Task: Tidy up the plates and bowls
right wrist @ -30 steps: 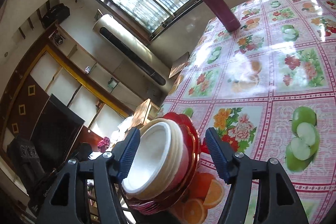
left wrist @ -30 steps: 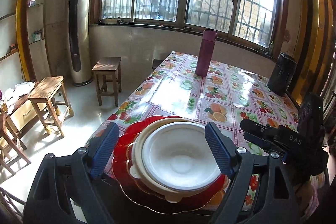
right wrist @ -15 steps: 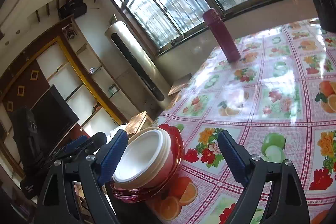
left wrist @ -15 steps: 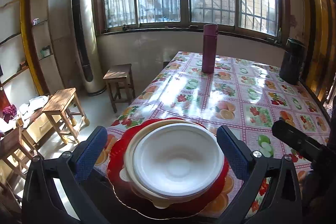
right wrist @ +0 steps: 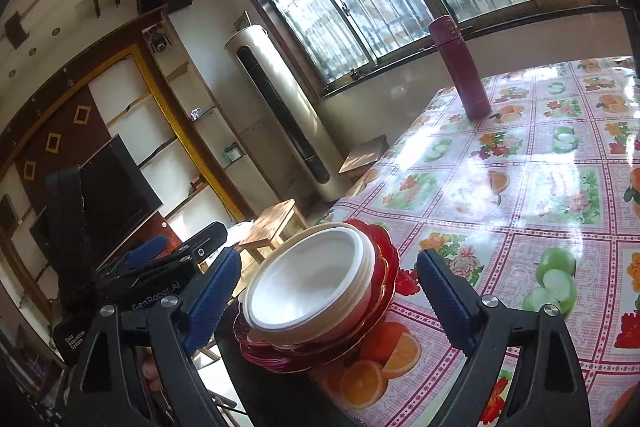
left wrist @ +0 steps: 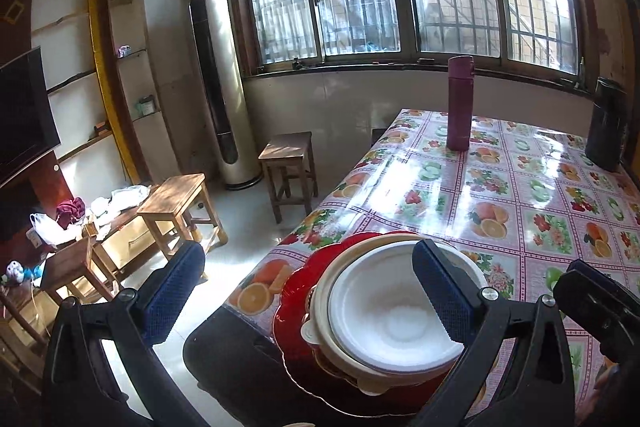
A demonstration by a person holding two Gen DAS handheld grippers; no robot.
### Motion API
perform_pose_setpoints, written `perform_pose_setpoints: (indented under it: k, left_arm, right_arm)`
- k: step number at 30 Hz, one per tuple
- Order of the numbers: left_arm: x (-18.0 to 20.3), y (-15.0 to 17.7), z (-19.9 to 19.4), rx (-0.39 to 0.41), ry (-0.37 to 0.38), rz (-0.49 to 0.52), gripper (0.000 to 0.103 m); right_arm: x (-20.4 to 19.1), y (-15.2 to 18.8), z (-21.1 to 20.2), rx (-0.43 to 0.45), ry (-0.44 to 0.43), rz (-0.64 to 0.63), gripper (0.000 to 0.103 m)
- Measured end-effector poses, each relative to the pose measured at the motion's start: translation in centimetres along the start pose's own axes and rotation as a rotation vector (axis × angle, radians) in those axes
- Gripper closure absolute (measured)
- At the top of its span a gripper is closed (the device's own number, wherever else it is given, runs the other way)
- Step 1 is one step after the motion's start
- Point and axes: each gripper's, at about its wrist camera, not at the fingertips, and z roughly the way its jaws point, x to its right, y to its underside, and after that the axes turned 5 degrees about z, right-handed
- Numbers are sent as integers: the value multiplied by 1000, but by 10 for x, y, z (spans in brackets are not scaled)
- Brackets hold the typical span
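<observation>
A stack of dishes sits at the near left corner of the table (left wrist: 500,187): a red scalloped plate (left wrist: 294,307) at the bottom, a cream bowl (left wrist: 320,303) on it, a white bowl (left wrist: 392,311) on top. My left gripper (left wrist: 308,291) is open wide and holds nothing. Its right finger hangs over the white bowl and its left finger over the floor. My right gripper (right wrist: 328,297) is open too, its fingers apart on either side of the white bowl (right wrist: 304,283) and red plate (right wrist: 386,259), touching neither. Each gripper shows at the edge of the other's view.
A maroon flask (left wrist: 459,103) stands far back on the fruit-print cloth, a black canister (left wrist: 606,125) at the far right. Wooden stools (left wrist: 290,163) and a tall air conditioner (left wrist: 218,83) stand left of the table. A dark rounded object (left wrist: 232,355) sits below the table's near corner.
Both grippers' jaws have widened. The left view has swung left, so the stack now lies under its right finger. The right gripper has rolled more upright and drawn back from the stack.
</observation>
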Motion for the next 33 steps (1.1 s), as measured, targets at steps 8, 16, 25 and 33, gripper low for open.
perform_pose_setpoints:
  k: [8, 16, 25, 33]
  left_arm:
    - [3, 5, 8, -64, 25, -6, 0]
    - [6, 5, 7, -76, 44, -7, 0]
    - [5, 6, 7, -81, 51, -7, 0]
    - [5, 7, 5, -74, 61, -11, 0]
  right_arm:
    - [-2, 3, -1, -12, -7, -5, 11]
    - [5, 1, -2, -9, -10, 19, 11]
    - [3, 3, -4, -9, -15, 9, 11]
    - [2, 3, -3, -9, -14, 8, 11]
